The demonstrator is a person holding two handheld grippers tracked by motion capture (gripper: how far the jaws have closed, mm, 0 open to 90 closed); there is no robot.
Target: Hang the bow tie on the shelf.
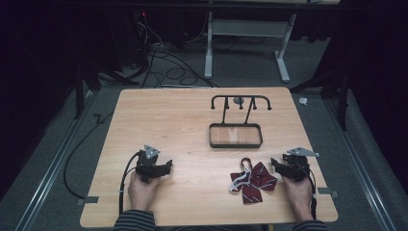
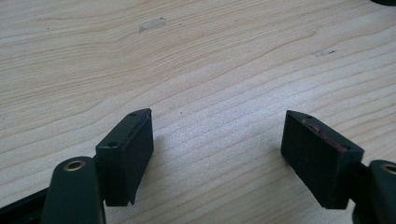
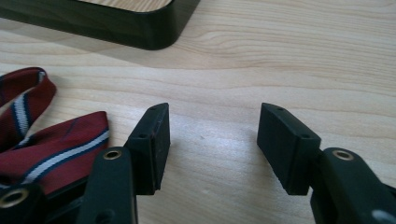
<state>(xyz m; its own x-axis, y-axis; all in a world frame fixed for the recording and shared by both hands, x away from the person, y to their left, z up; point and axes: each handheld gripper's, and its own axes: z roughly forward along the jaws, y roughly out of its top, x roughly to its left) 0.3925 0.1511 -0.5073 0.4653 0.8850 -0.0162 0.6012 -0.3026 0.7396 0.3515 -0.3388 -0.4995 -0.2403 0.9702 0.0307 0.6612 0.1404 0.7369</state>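
High view first: a pale wooden table (image 1: 159, 120) stands on a grey carpeted floor, with a person seated at its near edge, striped sleeves just showing at the bottom. Each hand holds a black gripper low over the wood. The left gripper (image 1: 166, 167) sits at the near left part of the table, its jaws turned toward the middle. The right gripper (image 1: 275, 163) is at the near right, its jaws turned inward too, just beside a dark red striped bow tie (image 1: 252, 180) that lies flat on the table between the two hands, much closer to the right one. A thin looped strap comes off the bow's top end.

Beyond the bow, toward the far side of the table, stands a black rack (image 1: 240, 103) with hooked arms, rising from a shallow black tray (image 1: 235, 144) whose floor is wood.

Left gripper view shows the left gripper (image 2: 217, 140) with its two black pads spread wide apart, bare wood grain between them, nothing held.

Right gripper view shows the right gripper (image 3: 212, 135) likewise spread open and empty over the wood. The bow tie (image 3: 51, 149), red with white and navy stripes, lies just to the side of one pad (image 3: 152, 140), and a rounded corner of the tray (image 3: 154, 32) shows ahead.

Cables trail over the floor behind the table.
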